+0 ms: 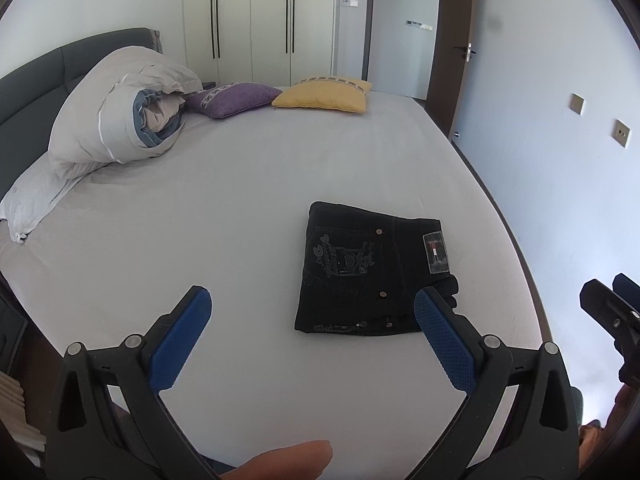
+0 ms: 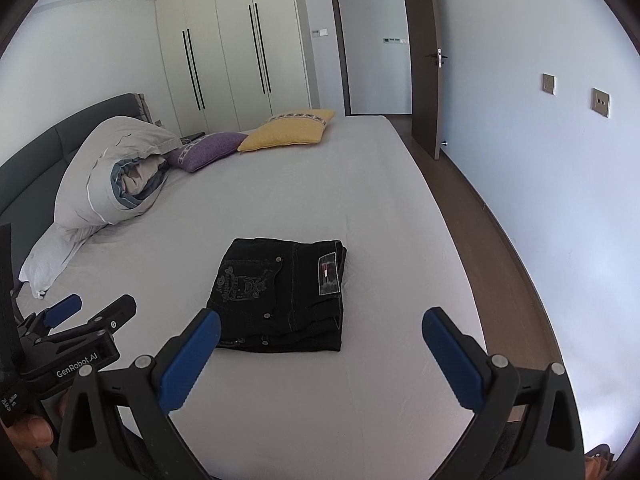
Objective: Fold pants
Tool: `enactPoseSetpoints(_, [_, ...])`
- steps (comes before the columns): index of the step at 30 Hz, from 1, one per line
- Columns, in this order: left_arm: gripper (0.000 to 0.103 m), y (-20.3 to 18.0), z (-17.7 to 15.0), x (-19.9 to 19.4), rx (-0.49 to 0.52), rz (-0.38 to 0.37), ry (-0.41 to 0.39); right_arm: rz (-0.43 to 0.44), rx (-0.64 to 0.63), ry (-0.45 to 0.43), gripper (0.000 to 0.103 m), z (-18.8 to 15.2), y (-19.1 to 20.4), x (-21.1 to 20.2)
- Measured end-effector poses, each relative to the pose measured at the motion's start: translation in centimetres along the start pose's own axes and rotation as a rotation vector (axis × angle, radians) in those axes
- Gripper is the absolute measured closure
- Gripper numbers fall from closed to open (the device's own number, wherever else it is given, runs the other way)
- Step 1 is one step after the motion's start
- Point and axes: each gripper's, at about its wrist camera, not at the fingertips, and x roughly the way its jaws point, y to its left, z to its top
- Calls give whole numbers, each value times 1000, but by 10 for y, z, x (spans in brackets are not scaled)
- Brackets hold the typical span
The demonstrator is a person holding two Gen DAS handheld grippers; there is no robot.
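Observation:
Black jeans (image 1: 370, 270) lie folded into a compact rectangle on the white bed sheet (image 1: 240, 208), back pocket embroidery and label patch facing up. They also show in the right wrist view (image 2: 280, 296). My left gripper (image 1: 314, 336) is open and empty, just in front of the pants, its right finger near their front right corner. My right gripper (image 2: 320, 356) is open and empty, held above the sheet in front of the pants. Each gripper is seen at the edge of the other's view.
A rolled grey duvet (image 1: 120, 120) lies at the bed's far left by the dark headboard (image 1: 32, 76). A purple cushion (image 1: 236, 98) and a yellow cushion (image 1: 324, 96) lie at the far end. The bed's right edge (image 2: 460, 240) borders a wood floor and wall.

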Motion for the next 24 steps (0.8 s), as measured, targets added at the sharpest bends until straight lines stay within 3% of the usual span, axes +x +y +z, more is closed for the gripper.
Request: enactPoseSetpoints(24, [0,-1,-7,21,13,17,52,12,-6,53,0,-1,6,13])
